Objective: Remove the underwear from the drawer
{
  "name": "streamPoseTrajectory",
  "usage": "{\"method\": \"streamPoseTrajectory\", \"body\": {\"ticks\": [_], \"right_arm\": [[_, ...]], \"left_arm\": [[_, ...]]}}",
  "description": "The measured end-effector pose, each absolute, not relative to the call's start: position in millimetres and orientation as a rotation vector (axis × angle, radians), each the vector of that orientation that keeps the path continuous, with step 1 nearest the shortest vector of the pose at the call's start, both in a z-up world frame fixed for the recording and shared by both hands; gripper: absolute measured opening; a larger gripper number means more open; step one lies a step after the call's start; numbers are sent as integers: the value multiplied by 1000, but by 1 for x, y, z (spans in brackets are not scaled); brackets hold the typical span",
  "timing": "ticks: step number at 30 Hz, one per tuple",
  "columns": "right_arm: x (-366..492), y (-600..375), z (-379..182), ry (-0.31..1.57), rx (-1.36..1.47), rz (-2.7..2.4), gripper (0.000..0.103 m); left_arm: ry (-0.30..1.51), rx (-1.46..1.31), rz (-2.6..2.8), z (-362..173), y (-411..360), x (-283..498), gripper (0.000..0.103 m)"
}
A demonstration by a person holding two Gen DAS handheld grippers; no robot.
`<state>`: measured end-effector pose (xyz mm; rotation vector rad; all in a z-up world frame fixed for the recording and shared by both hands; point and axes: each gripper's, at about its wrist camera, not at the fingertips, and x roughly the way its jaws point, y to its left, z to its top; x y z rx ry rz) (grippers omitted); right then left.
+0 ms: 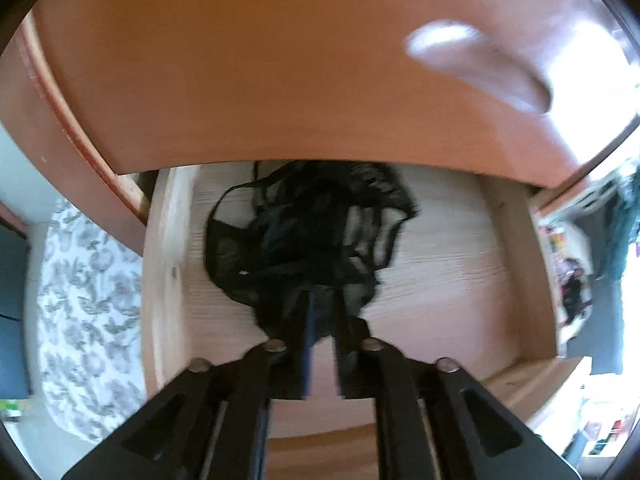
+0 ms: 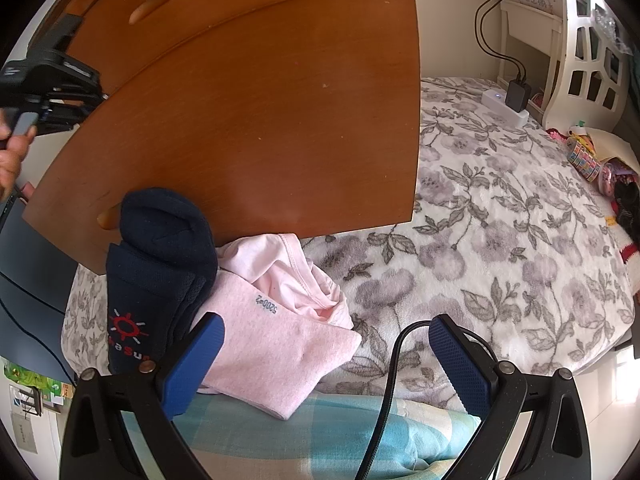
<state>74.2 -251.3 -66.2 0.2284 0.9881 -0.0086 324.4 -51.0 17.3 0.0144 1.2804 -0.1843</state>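
left gripper [image 1: 320,316] jaws narrowly parted, black underwear [image 1: 308,232] between | right gripper [image 2: 326,356] jaws spread wide, empty

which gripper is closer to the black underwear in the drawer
Left. The left gripper points down into the drawer right at the black underwear. The right gripper hangs open over the bed, by the pink clothes.

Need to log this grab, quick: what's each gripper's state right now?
Left gripper: tips in the black underwear; whether it grips cannot be told.
Right gripper: open, holding nothing.
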Motion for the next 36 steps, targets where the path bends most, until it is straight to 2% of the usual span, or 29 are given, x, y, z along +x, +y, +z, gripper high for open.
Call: {"method": "streamPoseTrajectory", "body": {"ticks": [1,2,5,7,9,16,17,18,19,22,28,36], "right_arm": [[74,-251,-66,988,230,-8,103],[75,-251,-67,989,231,-8,103],[75,-251,-67,994,232,-6,103],[75,-252,-67,995,232,-5,103],[75,-252,-67,994,233,-6,103],[76,-253,-67,996,240,-4,103],[76,-252,-67,997,241,-4,103],[76,-252,-67,997,241,-4,103],[76,-253,-68,997,242,-4,103],[76,-253,-68,997,241,-4,103],[76,-252,-67,996,240,-5,103],[76,-253,-67,995,239,-7,103]], "left_arm": [[1297,39,-154,12,-51,329,45],[1303,48,-143,11,-51,331,51],[1328,70,-146,5,-54,336,53],[1368,118,-137,-4,-60,340,61],[1403,150,-134,-14,-66,342,64],[1472,201,-113,-34,-79,348,64],[1463,198,-111,-34,-79,348,63],[1454,200,-109,-33,-79,347,52],[1454,207,-105,-34,-79,347,34],[1474,175,-108,-39,-74,347,9],[1436,110,-130,-32,-61,341,4],[1385,-23,-216,-18,-34,321,1]]}}
